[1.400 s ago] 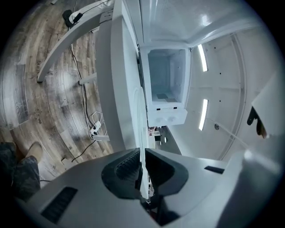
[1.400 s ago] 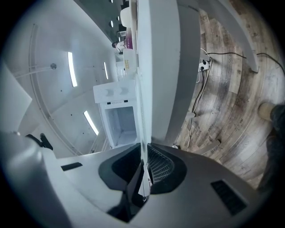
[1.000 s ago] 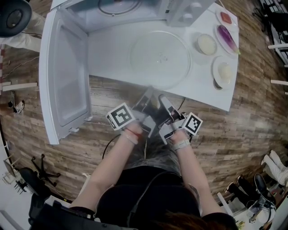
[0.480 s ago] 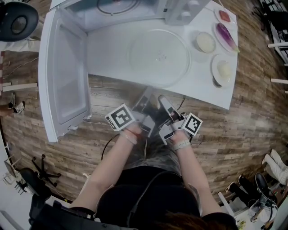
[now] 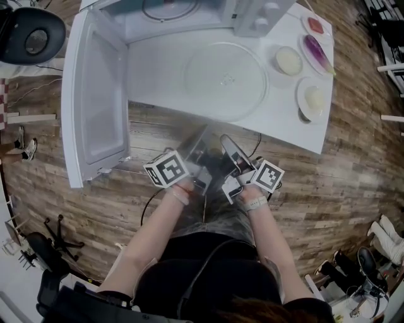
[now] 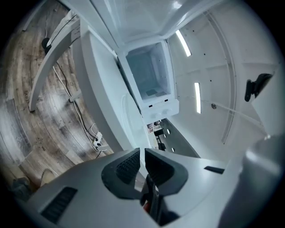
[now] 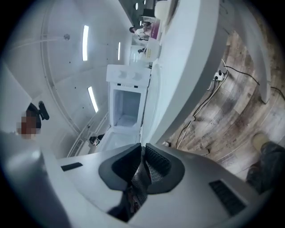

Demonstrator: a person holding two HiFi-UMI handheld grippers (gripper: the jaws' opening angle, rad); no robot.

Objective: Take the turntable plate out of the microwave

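We find the turntable plate [image 5: 225,81] already out of the microwave [image 5: 189,12], flat on the bench [image 5: 287,123], far of both grippers. Left gripper [image 6: 142,153] and right gripper [image 7: 143,149] have their fingers drawn together, holding nothing; neither is nearer.

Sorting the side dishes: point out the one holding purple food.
The elongated dish by the table's right edge: it carries a long purple piece, while the other three dishes hold red or pale food.

A grey-brown wood-plank floor [image 5: 360,164] surrounds the white worktop [image 5: 158,76] — cables [image 6: 95,139] trail across it below the worktop's near edge, a black chair base [image 5: 58,231] stands off the near-left corner — under ceiling strip lights [image 6: 197,97].
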